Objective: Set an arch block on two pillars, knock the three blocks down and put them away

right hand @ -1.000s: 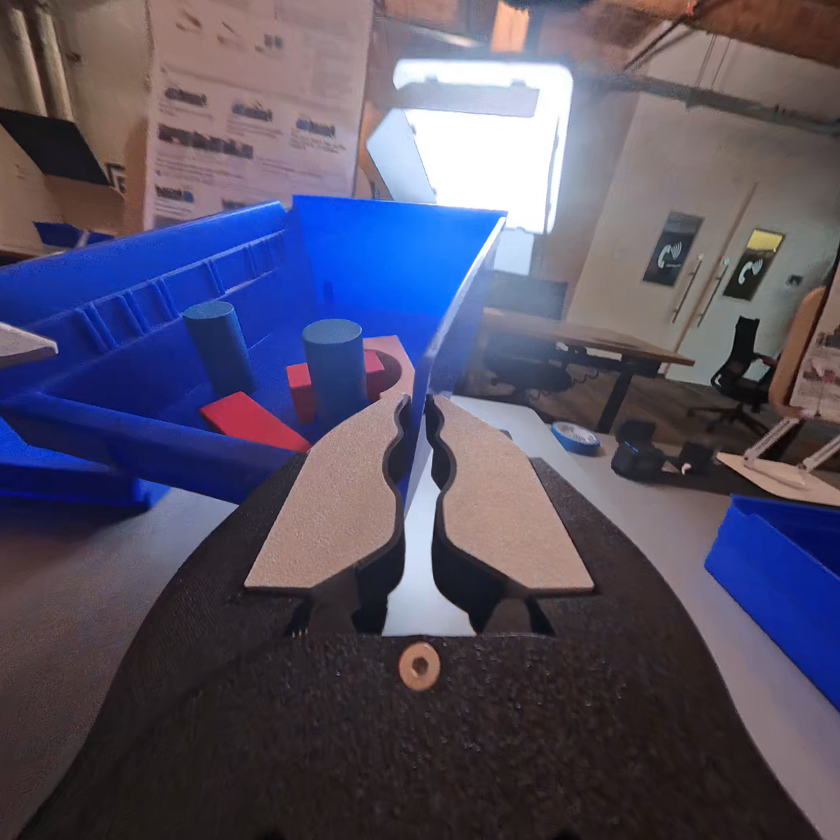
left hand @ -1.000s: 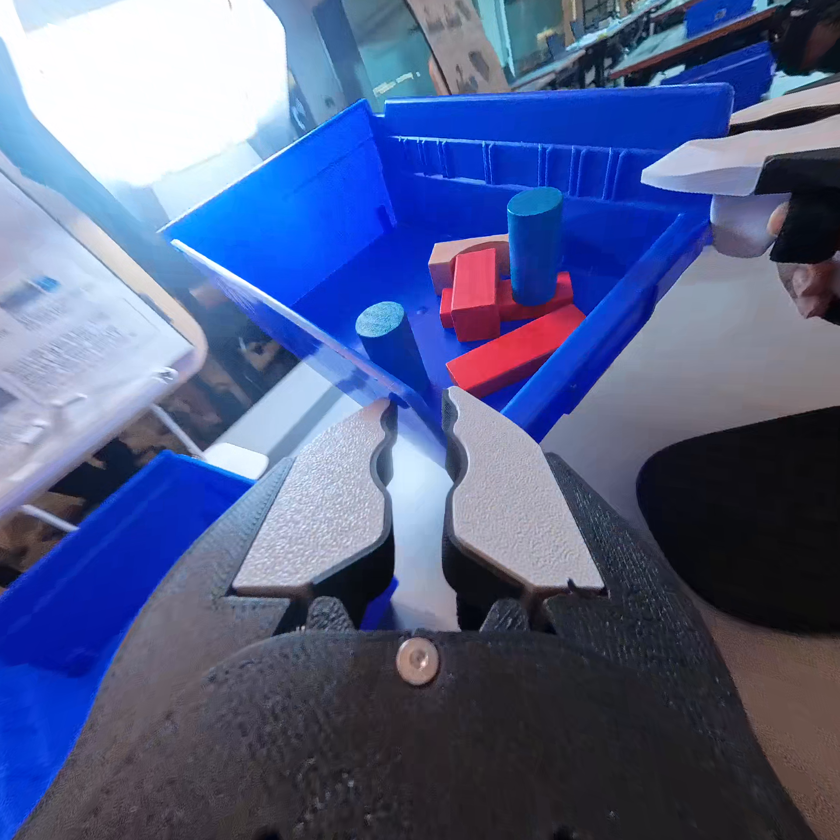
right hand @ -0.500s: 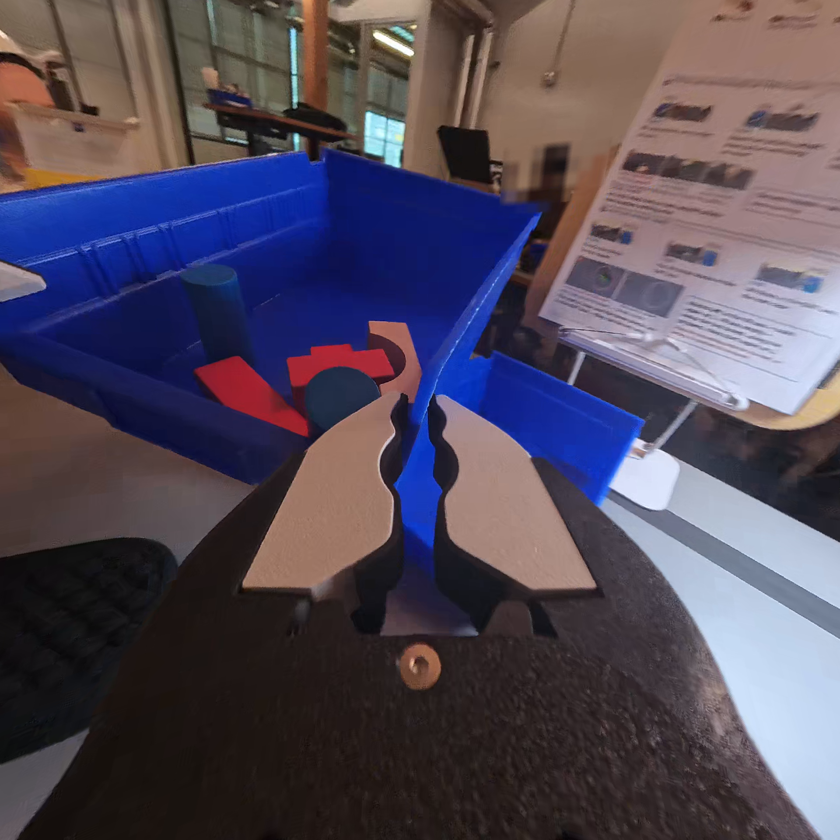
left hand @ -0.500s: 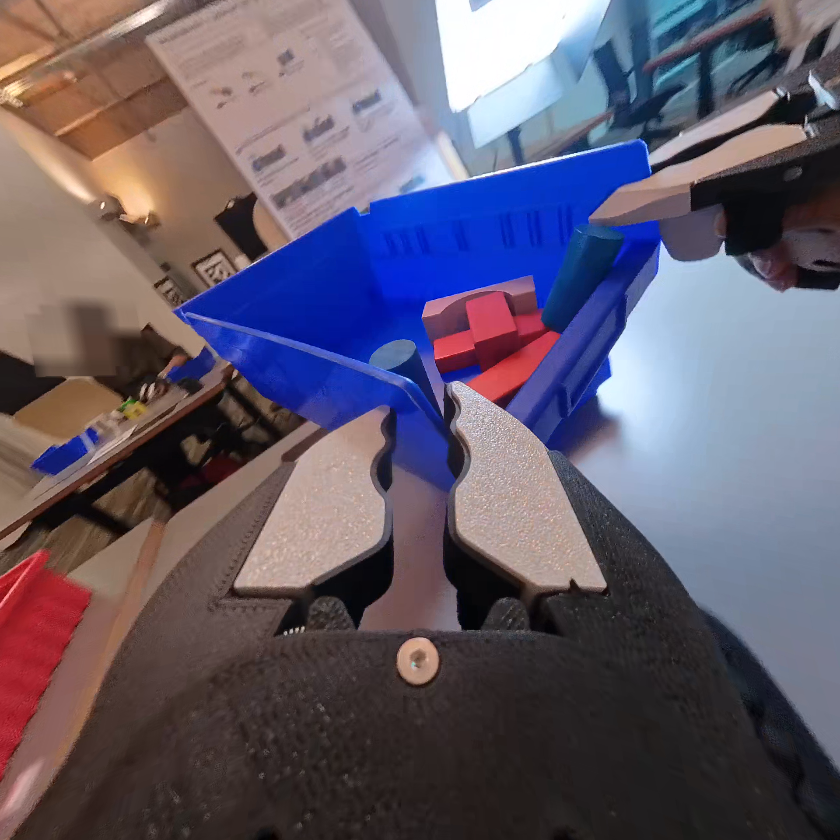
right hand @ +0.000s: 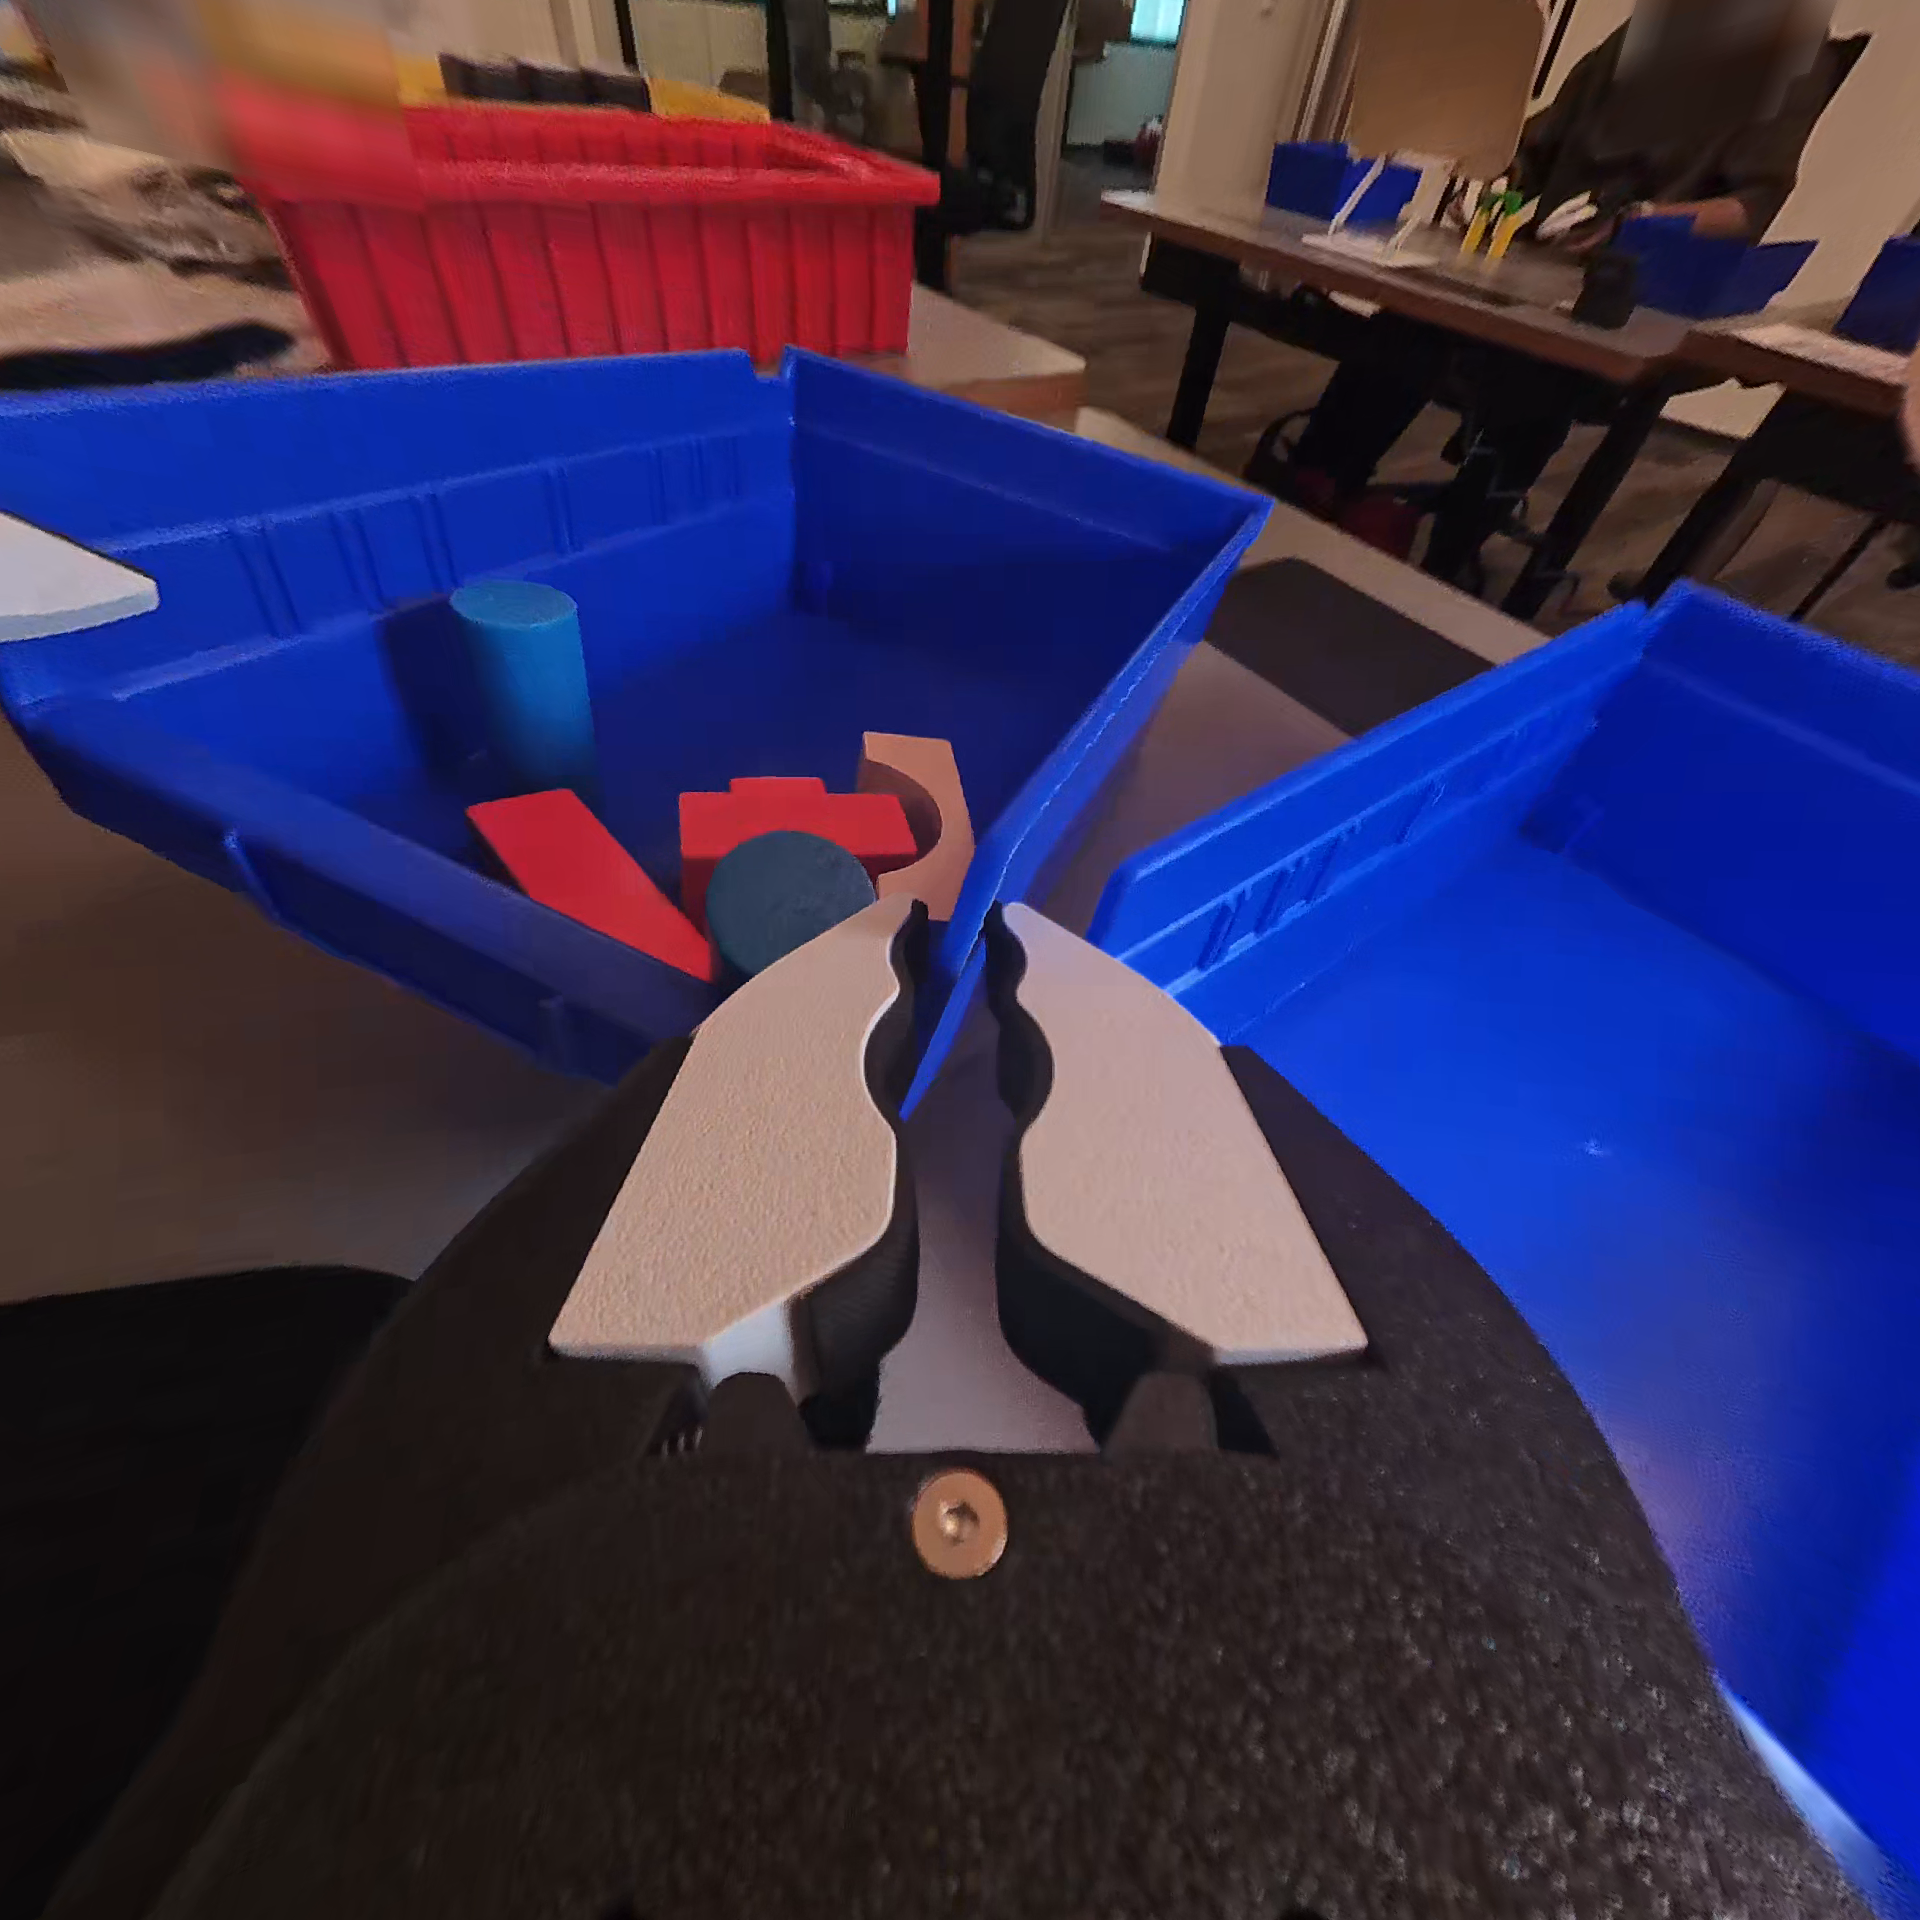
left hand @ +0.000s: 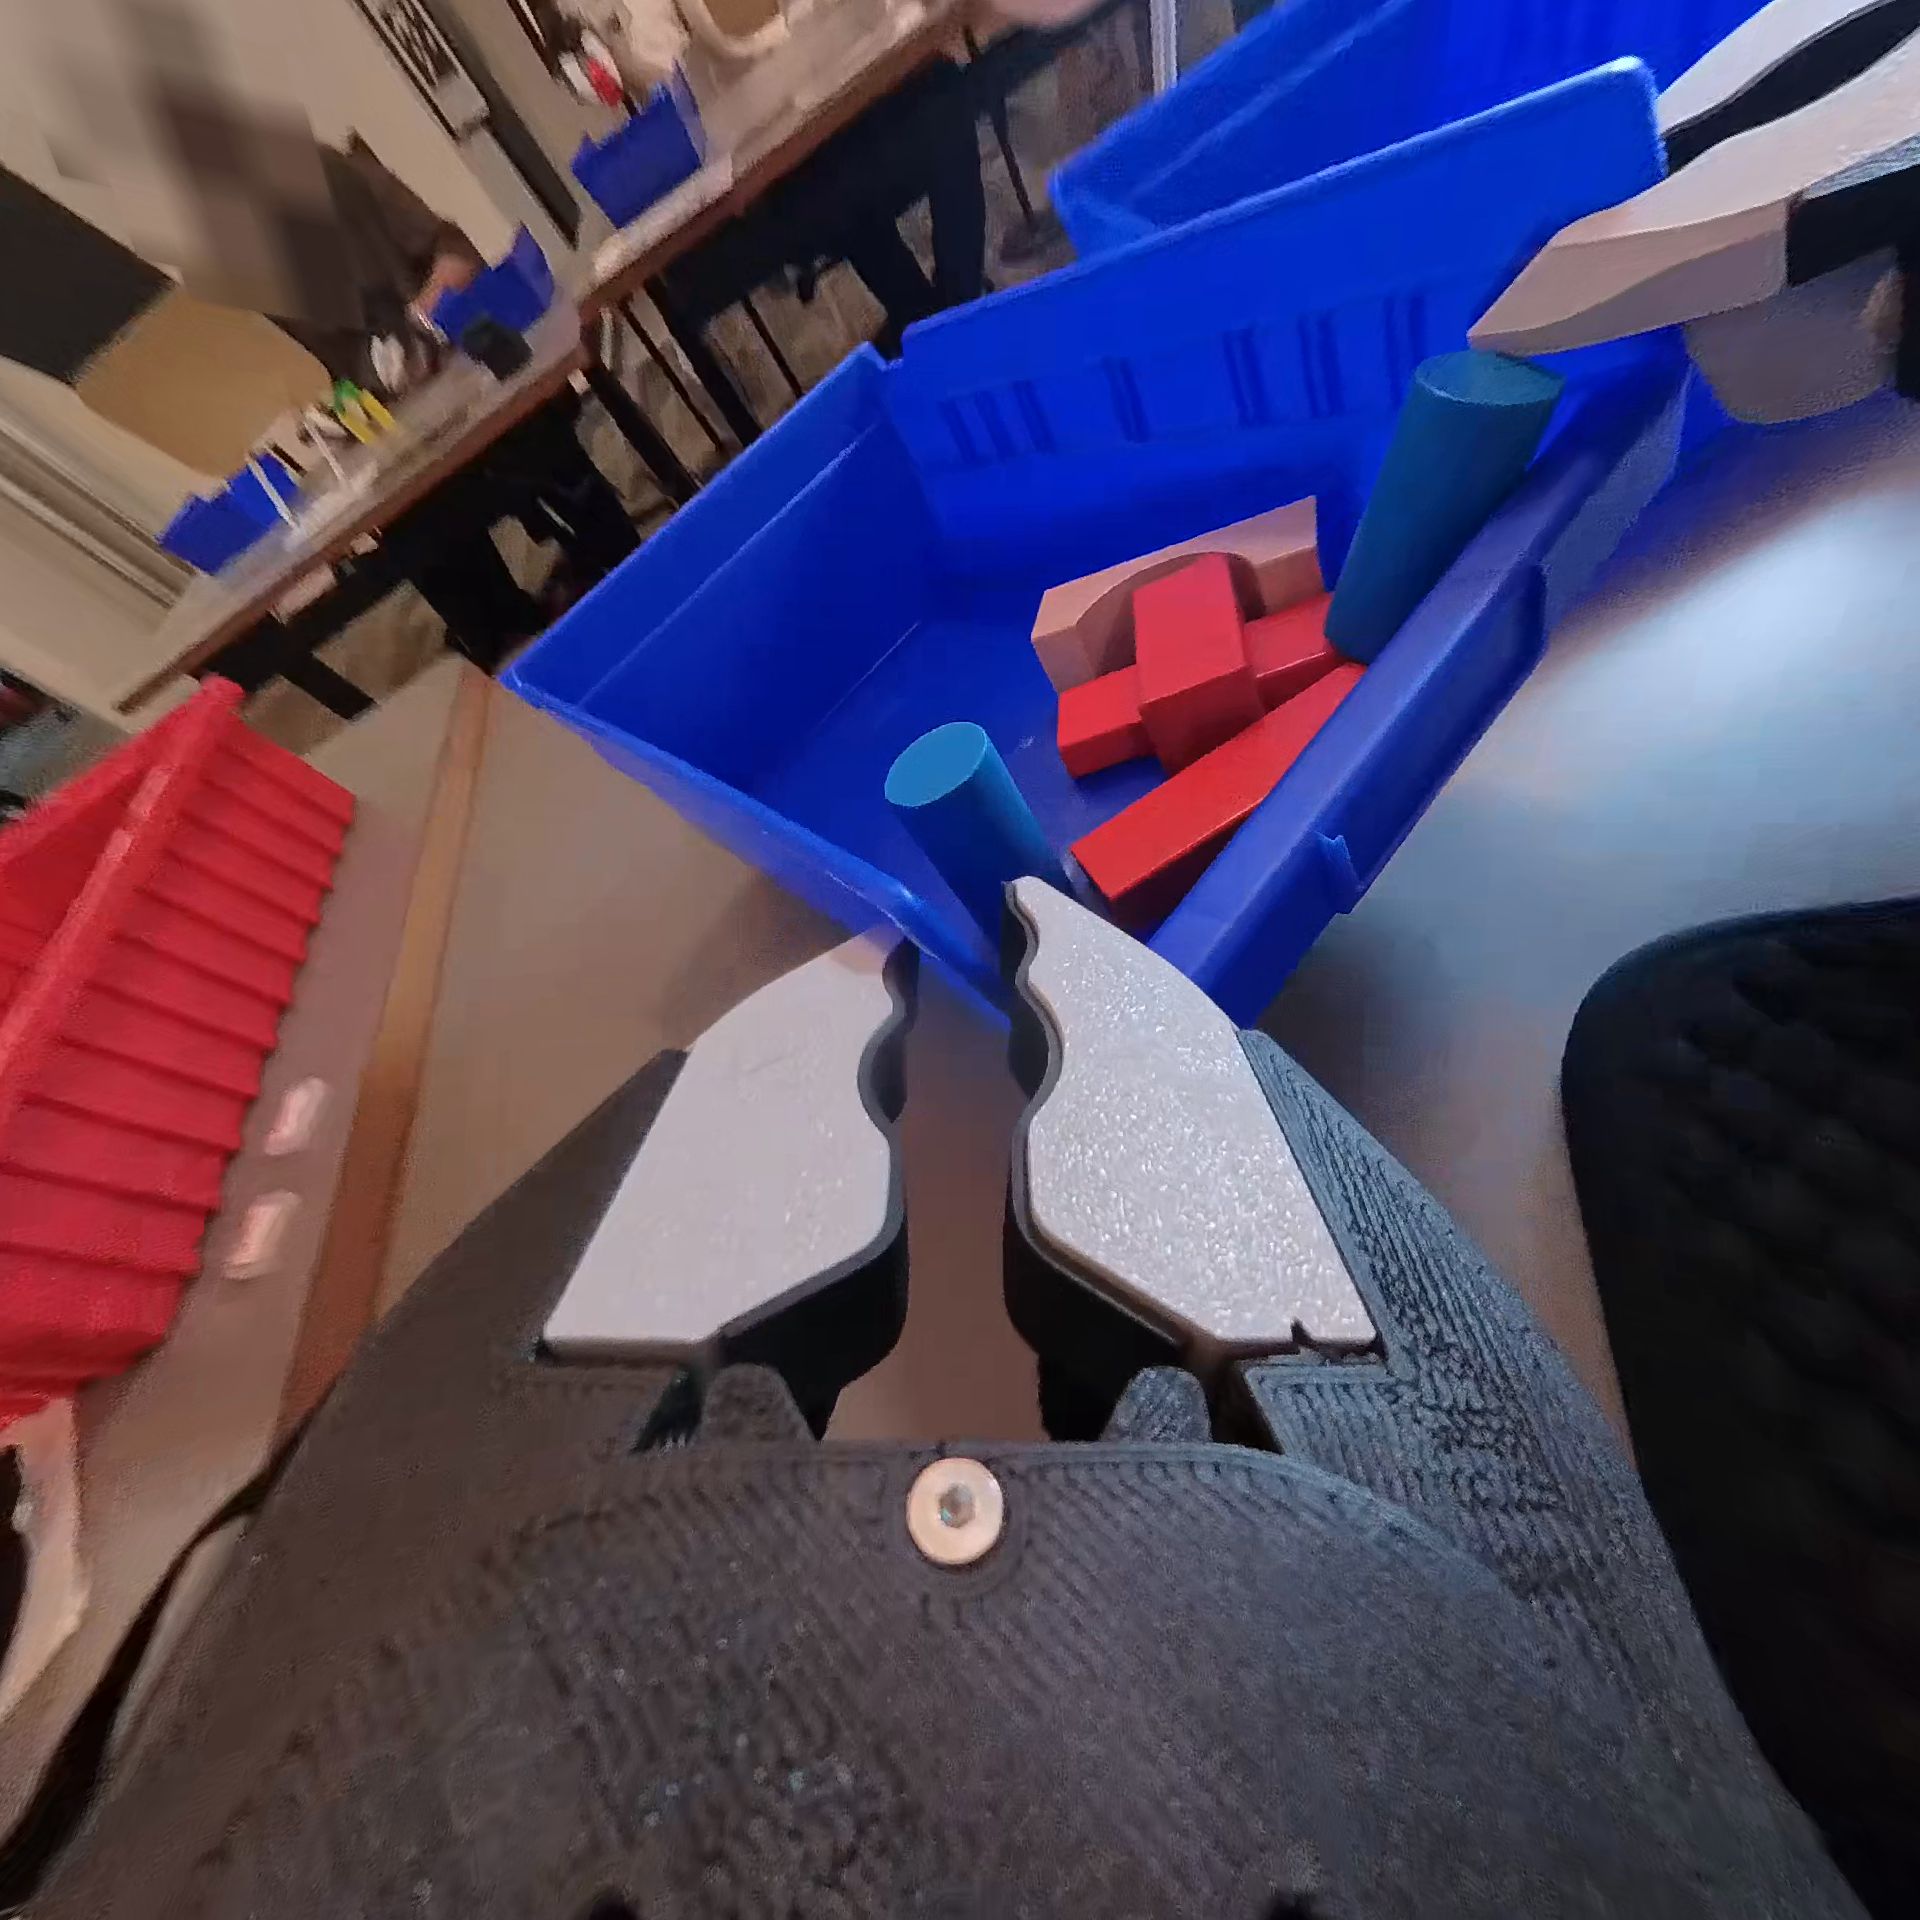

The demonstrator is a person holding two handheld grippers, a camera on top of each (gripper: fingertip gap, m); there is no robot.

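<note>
A blue bin (left hand: 779,623) holds a tan arch block (left hand: 1283,556), two blue cylinders (left hand: 1444,488) (left hand: 966,810) and several red blocks (left hand: 1195,665). My left gripper (left hand: 956,925) is shut on the bin's near wall at a corner. My right gripper (right hand: 951,925) is shut on the opposite wall of the bin (right hand: 987,540). In the right wrist view the arch (right hand: 920,764), a standing cylinder (right hand: 525,686), the near cylinder (right hand: 790,909) and red blocks (right hand: 582,873) lie inside. The right gripper also shows in the left wrist view (left hand: 1662,239).
A second blue bin (right hand: 1558,935) sits just right of the held bin and holds nothing that I can see. A red ribbed crate (right hand: 582,249) stands behind and also shows in the left wrist view (left hand: 125,987). A black mat (left hand: 1766,1247) lies on the table. Tables and people are in the background. There is about 20 cm between the tips of the two grippers.
Both grippers stay shut on the bin's walls and have swung round with it. The red crate and the second blue bin have come into view. The blocks inside have barely shifted.
</note>
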